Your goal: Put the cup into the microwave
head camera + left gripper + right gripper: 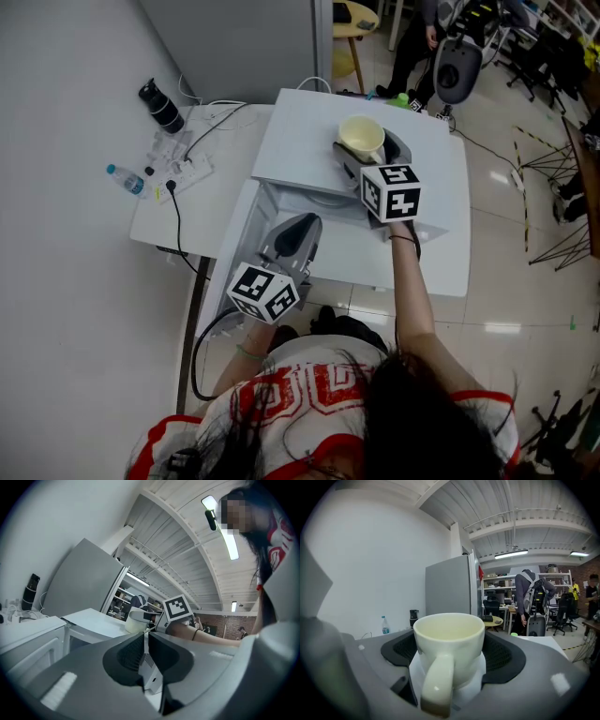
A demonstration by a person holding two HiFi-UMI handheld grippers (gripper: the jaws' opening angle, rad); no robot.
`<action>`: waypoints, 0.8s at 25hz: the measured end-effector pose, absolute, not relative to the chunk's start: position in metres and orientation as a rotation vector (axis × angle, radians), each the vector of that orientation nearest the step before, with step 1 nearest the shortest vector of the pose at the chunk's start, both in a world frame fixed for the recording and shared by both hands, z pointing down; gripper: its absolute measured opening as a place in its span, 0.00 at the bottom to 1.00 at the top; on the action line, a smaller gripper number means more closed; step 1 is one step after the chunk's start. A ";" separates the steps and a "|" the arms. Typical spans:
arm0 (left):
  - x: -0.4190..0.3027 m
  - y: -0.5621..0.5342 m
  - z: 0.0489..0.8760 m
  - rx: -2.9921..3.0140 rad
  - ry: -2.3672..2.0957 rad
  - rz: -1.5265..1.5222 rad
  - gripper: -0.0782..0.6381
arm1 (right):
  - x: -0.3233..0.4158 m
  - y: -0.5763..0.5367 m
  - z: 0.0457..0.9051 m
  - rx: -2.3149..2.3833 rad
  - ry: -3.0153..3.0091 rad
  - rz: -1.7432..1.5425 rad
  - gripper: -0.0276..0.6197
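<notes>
A cream cup stands upright on top of the white microwave, its handle toward me in the right gripper view. My right gripper reaches over the microwave's top and stands open around the cup, one dark pad on each side; I see no pad pressing on it. My left gripper sits lower, in front of the microwave, level, its jaws shut with nothing seen between them. The microwave's door seems swung out to the left. The cup also shows beyond the left jaws.
On the white table to the left lie a power strip, a water bottle, a black flask and cables. A grey partition stands behind. A person and chairs are on the floor at the back right.
</notes>
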State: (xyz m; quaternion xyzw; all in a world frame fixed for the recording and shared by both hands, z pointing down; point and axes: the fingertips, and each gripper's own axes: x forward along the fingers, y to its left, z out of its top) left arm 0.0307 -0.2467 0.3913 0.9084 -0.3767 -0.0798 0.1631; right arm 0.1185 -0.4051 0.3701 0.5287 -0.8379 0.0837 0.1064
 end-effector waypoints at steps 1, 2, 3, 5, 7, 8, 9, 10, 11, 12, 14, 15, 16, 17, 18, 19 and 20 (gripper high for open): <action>0.031 -0.247 0.392 2.591 -1.073 -0.226 0.13 | 0.118 -0.406 0.371 1.560 -2.463 0.257 0.69; 0.031 -0.248 0.392 2.591 -1.071 -0.224 0.13 | 0.117 -0.407 0.371 1.564 -2.458 0.268 0.69; 0.032 -0.248 0.392 2.591 -1.070 -0.222 0.13 | 0.117 -0.408 0.372 1.567 -2.454 0.278 0.69; 0.032 -0.248 0.392 2.591 -1.067 -0.220 0.13 | 0.116 -0.409 0.372 1.575 -2.448 0.293 0.69; 0.032 -0.248 0.393 2.591 -1.067 -0.217 0.13 | 0.116 -0.410 0.372 1.586 -2.442 0.295 0.69; 0.032 -0.249 0.393 2.591 -1.069 -0.216 0.13 | 0.117 -0.410 0.372 1.592 -2.439 0.293 0.70; 0.031 -0.249 0.394 2.591 -1.070 -0.216 0.13 | 0.117 -0.411 0.372 1.598 -2.436 0.292 0.71; 0.031 -0.250 0.394 2.591 -1.071 -0.216 0.13 | 0.118 -0.411 0.372 1.602 -2.434 0.291 0.71; 0.031 -0.250 0.394 2.591 -1.072 -0.216 0.13 | 0.118 -0.411 0.372 1.604 -2.433 0.290 0.71; 0.030 -0.250 0.394 2.591 -1.072 -0.216 0.13 | 0.118 -0.411 0.372 1.606 -2.433 0.289 0.71; 0.028 -0.249 0.393 2.590 -1.073 -0.218 0.13 | 0.119 -0.410 0.372 1.607 -2.432 0.288 0.71; 0.027 -0.249 0.392 2.590 -1.075 -0.221 0.13 | 0.119 -0.410 0.372 1.607 -2.431 0.285 0.71; 0.026 -0.249 0.391 2.589 -1.077 -0.223 0.13 | 0.119 -0.410 0.371 1.608 -2.432 0.278 0.71; 0.025 -0.249 0.391 2.589 -1.079 -0.226 0.13 | 0.119 -0.410 0.371 1.610 -2.433 0.267 0.70; 0.023 -0.248 0.390 2.589 -1.082 -0.230 0.13 | 0.119 -0.409 0.369 1.616 -2.437 0.255 0.71; 0.022 -0.248 0.389 2.589 -1.084 -0.233 0.13 | 0.119 -0.408 0.368 1.625 -2.444 0.249 0.70; 0.020 -0.247 0.388 2.588 -1.086 -0.237 0.13 | 0.120 -0.407 0.367 1.635 -2.455 0.255 0.70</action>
